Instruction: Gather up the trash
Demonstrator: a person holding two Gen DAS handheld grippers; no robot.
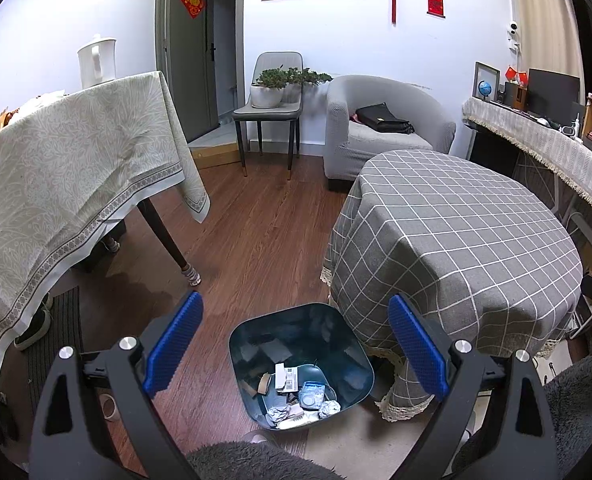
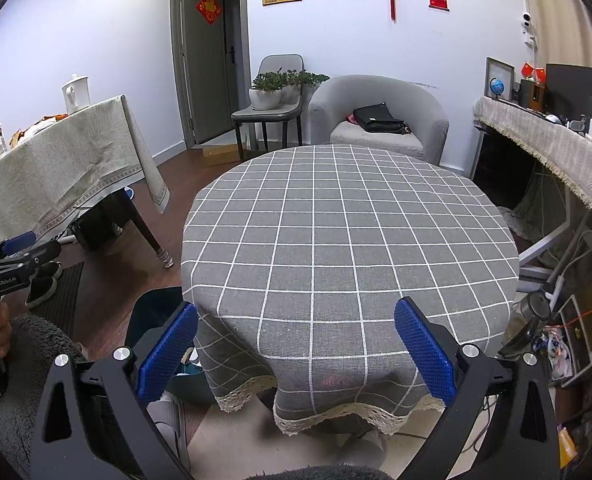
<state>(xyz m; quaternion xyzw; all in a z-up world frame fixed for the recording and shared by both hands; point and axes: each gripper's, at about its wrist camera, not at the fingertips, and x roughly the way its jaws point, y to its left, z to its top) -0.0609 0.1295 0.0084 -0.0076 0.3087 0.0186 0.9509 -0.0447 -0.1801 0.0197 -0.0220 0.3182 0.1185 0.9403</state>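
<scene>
- Left gripper (image 1: 296,344) is hanging over the trash bin (image 1: 359,360) with its blue pads wide apart, carrying nothing.
- Right gripper (image 2: 296,350) is facing the round checked surface (image 2: 347,216), also spread wide and empty.
- Trash (image 1: 299,392) is sitting in the bottom of the bin: crumpled paper balls, a small white carton, a cardboard scrap, a round plastic wrapper.
- Bin is standing on the wood floor (image 1: 252,232), just beside the checked cloth's lace hem.
- No loose trash is showing on the checked top in either view, so collection is looking near done, judging from these views only.
- Handling guess: the pieces are looking light and soft. Paper balls should be crushing under a pinch, so any side works. The flat carton is better taken by an edge. The wrapper is probably slippery.
- Bin walls are looking thin and stiff. If it needs moving, the rim is the place to clamp.
- Nearby: the draped side surface (image 1: 68,160) with a white kettle (image 1: 96,60) on it, its dark leg (image 1: 168,240), a shoe on a mat by the floor.
- In the way: the hanging cloth is partly hiding the bin from the right wrist view, and fuzzy grey fabric is crowding the bottom of both frames.
</scene>
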